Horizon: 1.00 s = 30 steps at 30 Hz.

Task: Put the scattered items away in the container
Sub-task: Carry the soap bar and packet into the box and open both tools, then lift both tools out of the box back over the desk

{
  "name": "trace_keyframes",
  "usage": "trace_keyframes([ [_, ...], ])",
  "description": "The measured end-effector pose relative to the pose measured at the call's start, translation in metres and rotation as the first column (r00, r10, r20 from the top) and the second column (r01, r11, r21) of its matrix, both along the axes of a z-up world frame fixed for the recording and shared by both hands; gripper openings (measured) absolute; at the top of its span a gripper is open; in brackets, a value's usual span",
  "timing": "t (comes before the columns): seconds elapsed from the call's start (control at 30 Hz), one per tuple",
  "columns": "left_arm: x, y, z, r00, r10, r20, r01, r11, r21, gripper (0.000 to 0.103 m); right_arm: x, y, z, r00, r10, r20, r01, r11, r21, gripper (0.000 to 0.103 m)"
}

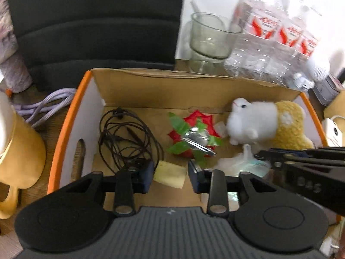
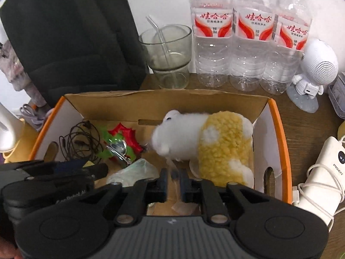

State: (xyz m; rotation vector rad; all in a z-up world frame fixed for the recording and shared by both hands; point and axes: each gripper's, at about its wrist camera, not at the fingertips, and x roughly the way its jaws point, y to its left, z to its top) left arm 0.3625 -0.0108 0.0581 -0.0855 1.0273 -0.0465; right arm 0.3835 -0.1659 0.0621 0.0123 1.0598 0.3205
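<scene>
An orange-rimmed cardboard box lies under both grippers. Inside are a coiled black cable, a red and green flower with a silver clip, a white and yellow plush toy and crumpled clear plastic. My left gripper hangs open over the box, with a pale yellow pad between its fingers and no pad pressing it. My right gripper stands slightly open beside the plush, a thin clear strip loose in the narrow gap.
Behind the box stand a glass cup with a straw, three water bottles and a white astronaut speaker. A white power bank with cord lies right of the box. A yellow mug and purple cable sit left.
</scene>
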Motion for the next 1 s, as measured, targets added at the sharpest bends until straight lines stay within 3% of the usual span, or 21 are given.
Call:
trace_keyframes([
  [0.13, -0.004, -0.002, 0.019, 1.000, -0.028, 0.004, 0.028, 0.999, 0.031, 0.046, -0.002, -0.003, 0.014, 1.000, -0.005, -0.004, 0.005, 0.998, 0.056, 0.024],
  [0.2, -0.008, 0.003, 0.030, 1.000, -0.013, -0.001, 0.013, 0.999, 0.031, 0.061, -0.007, -0.005, 0.027, 1.000, -0.004, 0.014, 0.004, 0.999, 0.046, 0.026],
  [0.27, -0.010, 0.007, 0.041, 1.000, 0.001, -0.005, -0.001, 0.999, 0.042, 0.068, -0.011, -0.007, 0.040, 1.000, -0.006, 0.027, 0.005, 1.000, 0.027, 0.034],
  [0.43, -0.024, 0.017, 0.078, 0.999, 0.019, 0.034, -0.022, 0.997, 0.076, 0.086, -0.029, -0.017, 0.077, 0.997, -0.021, 0.070, 0.020, 1.000, 0.014, 0.063],
  [0.6, -0.045, 0.021, 0.100, 0.998, 0.016, 0.063, -0.021, 0.996, 0.081, 0.103, -0.055, -0.016, 0.100, 0.995, 0.000, 0.095, 0.002, 1.000, -0.015, 0.070],
  [0.77, -0.062, 0.021, 0.107, 0.997, 0.025, 0.074, -0.032, 0.994, 0.100, 0.103, -0.075, -0.012, 0.115, 0.991, 0.010, 0.131, -0.006, 0.999, -0.035, 0.086],
  [1.0, -0.087, 0.023, 0.115, 0.987, 0.039, 0.153, -0.058, 0.991, 0.122, 0.103, -0.095, -0.008, 0.120, 0.985, 0.013, 0.171, -0.008, 0.999, -0.032, 0.086],
])
